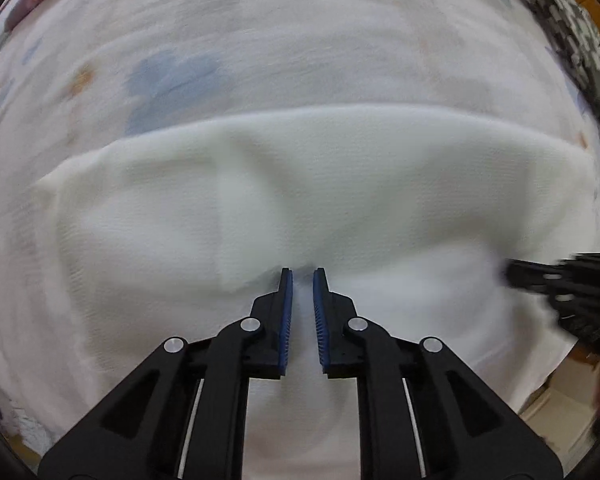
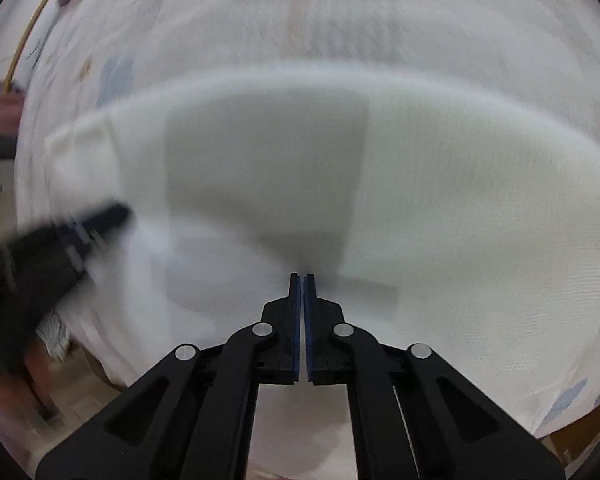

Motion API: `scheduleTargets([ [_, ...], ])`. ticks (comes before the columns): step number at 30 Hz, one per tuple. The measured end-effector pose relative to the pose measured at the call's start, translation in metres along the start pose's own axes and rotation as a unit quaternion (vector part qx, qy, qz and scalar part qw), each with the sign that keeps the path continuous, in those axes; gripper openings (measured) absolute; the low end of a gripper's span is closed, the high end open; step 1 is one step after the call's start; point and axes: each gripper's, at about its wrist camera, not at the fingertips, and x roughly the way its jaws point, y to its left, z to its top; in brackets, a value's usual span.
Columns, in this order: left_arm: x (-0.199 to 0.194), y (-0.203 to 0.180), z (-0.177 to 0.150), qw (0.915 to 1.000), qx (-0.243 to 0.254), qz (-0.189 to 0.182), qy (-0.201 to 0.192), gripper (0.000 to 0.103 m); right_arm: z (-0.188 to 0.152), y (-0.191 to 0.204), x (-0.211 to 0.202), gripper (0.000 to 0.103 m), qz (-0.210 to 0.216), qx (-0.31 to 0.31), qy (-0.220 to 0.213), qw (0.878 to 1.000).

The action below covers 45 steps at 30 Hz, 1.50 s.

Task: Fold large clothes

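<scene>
We hover left gripper (image 1: 302,274), jaws slightly apart, nothing between. Right gripper (image 2: 301,278) closed, empty. White garment (image 1: 340,184) directly beneath both, long axis sideways on bedsheet (image 1: 260,40). Both equally near.

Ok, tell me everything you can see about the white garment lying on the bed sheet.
The white garment looks like a fine-ribbed knit, plain and off-white. It lies flat on the patterned bed sheet, already folded, with one straight edge across the far side and an overlapping layer showing through. Motion blur hides finer detail.
</scene>
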Motion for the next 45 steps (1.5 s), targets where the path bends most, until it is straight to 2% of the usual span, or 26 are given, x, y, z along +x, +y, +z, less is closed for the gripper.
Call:
scheduleTargets([
  [3, -0.002, 0.043, -0.037, 0.9995, 0.003, 0.027, 0.014, 0.012, -0.047, -0.055, -0.011, 0.0, -0.055, 0.038, 0.025, 0.997],
  [4, 0.0, 0.053, -0.047, 0.9986, 0.0, 0.045, 0.027, 0.012, -0.066, -0.083, -0.019, 0.0, -0.051, 0.07, 0.03, 0.996],
  [5, 0.002, 0.068, -0.06, 0.9978, -0.009, 0.053, 0.041, 0.012, -0.08, -0.103, -0.024, 0.0, -0.072, 0.097, 0.043, 0.992],
  [7, 0.007, 0.093, -0.083, 0.9936, -0.039, 0.075, 0.075, 0.012, -0.108, -0.142, -0.031, 0.005, -0.169, 0.134, 0.077, 0.973],
  [9, 0.004, 0.11, -0.101, 0.9903, -0.075, 0.071, 0.092, 0.012, -0.129, -0.174, -0.039, 0.008, -0.189, 0.185, 0.095, 0.96],
  [11, 0.001, 0.11, -0.106, 0.9862, -0.093, 0.085, 0.107, 0.012, -0.137, -0.186, -0.049, 0.007, -0.18, 0.221, 0.092, 0.954],
  [12, -0.002, 0.108, -0.107, 0.9864, -0.099, 0.078, 0.105, 0.012, -0.137, -0.184, -0.055, 0.007, -0.169, 0.227, 0.081, 0.956],
  [14, -0.01, 0.087, -0.102, 0.9903, -0.102, 0.03, 0.089, 0.013, -0.126, -0.161, -0.066, 0.008, -0.136, 0.214, 0.051, 0.966],
  [16, -0.014, 0.055, -0.096, 0.9941, -0.077, -0.003, 0.076, 0.014, -0.109, -0.124, -0.067, 0.008, -0.087, 0.177, 0.032, 0.98],
  [18, -0.006, 0.027, -0.09, 0.9954, -0.053, -0.019, 0.078, 0.013, -0.089, -0.078, -0.055, 0.01, -0.046, 0.128, 0.027, 0.99],
  [21, 0.013, -0.01, -0.096, 0.9959, -0.026, -0.005, 0.087, 0.014, -0.08, -0.029, -0.019, 0.013, -0.01, 0.079, 0.061, 0.995],
  [22, 0.018, -0.013, -0.099, 0.9952, -0.025, -0.004, 0.094, 0.014, -0.084, -0.019, -0.006, 0.014, -0.009, 0.06, 0.082, 0.995],
  [23, 0.02, -0.014, -0.103, 0.9945, -0.025, -0.007, 0.101, 0.014, -0.094, -0.011, 0.005, 0.013, -0.031, 0.033, 0.099, 0.994],
  [25, 0.021, -0.011, -0.107, 0.9925, -0.028, -0.025, 0.117, 0.017, -0.115, -0.015, 0.01, 0.013, -0.036, 0.026, 0.107, 0.993],
  [26, 0.022, -0.006, -0.114, 0.991, -0.031, -0.03, 0.127, 0.017, -0.128, -0.03, 0.009, 0.013, -0.028, 0.049, 0.124, 0.991],
  [29, 0.022, 0.012, -0.14, 0.9856, -0.031, -0.007, 0.166, 0.018, -0.16, -0.07, 0.007, 0.015, -0.078, 0.1, 0.182, 0.975],
  [31, 0.014, 0.03, -0.145, 0.9822, -0.039, 0.015, 0.183, 0.019, -0.167, -0.098, -0.016, 0.016, -0.072, 0.127, 0.174, 0.974],
  [32, 0.007, 0.037, -0.141, 0.9835, -0.048, 0.014, 0.174, 0.026, -0.164, -0.108, -0.029, 0.019, -0.07, 0.14, 0.159, 0.975],
  [33, -0.006, 0.048, -0.129, 0.9872, -0.058, 0.015, 0.148, 0.035, -0.158, -0.12, -0.047, 0.036, -0.069, 0.16, 0.14, 0.975],
  [34, -0.015, 0.057, -0.12, 0.9906, -0.06, 0.024, 0.121, 0.062, -0.151, -0.124, -0.059, 0.06, -0.069, 0.177, 0.124, 0.974],
  [35, -0.029, 0.071, -0.105, 0.9931, -0.063, 0.033, 0.093, 0.077, -0.138, -0.137, -0.079, 0.068, -0.066, 0.196, 0.094, 0.974],
  [38, -0.041, 0.104, -0.055, 0.9932, -0.106, 0.019, 0.043, 0.078, -0.082, -0.158, -0.12, 0.074, -0.058, 0.221, 0.009, 0.974],
  [39, -0.042, 0.118, -0.033, 0.9911, -0.13, 0.01, 0.03, 0.078, -0.064, -0.163, -0.127, 0.082, -0.054, 0.228, -0.003, 0.972],
  [41, -0.041, 0.139, -0.003, 0.9865, -0.163, -0.012, 0.009, 0.087, -0.021, -0.177, -0.133, 0.084, -0.035, 0.241, -0.025, 0.969],
  [43, -0.033, 0.158, 0.024, 0.9776, -0.207, -0.04, -0.005, 0.089, 0.016, -0.185, -0.128, 0.087, -0.005, 0.245, -0.036, 0.969],
  [45, -0.017, 0.17, 0.04, 0.9673, -0.239, -0.086, 0.0, 0.089, 0.034, -0.191, -0.11, 0.09, 0.002, 0.25, -0.025, 0.968],
])
